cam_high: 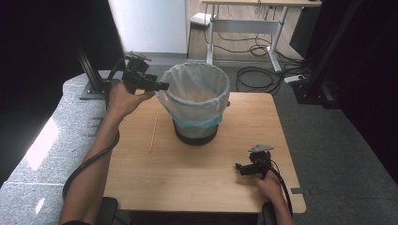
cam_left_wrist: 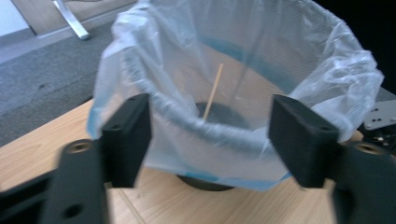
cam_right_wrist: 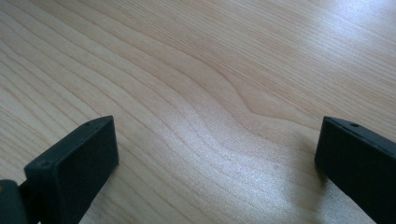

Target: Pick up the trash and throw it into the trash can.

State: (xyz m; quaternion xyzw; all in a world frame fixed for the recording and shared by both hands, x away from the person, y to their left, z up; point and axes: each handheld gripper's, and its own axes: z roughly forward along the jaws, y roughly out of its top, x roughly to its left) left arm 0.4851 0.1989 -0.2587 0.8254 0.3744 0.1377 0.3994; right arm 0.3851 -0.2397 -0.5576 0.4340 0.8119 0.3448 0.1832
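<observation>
Left gripper view showed a thin wooden stick standing tilted inside the bin, lined with a clear bag; no readable writing appeared on either. You held the left gripper at the bin's rim, jaws spread and empty. A second stick lay on the table beside the bin. Your right gripper rested low over the table, jaws spread, empty.

Stick in bin, another stick left of it
</observation>
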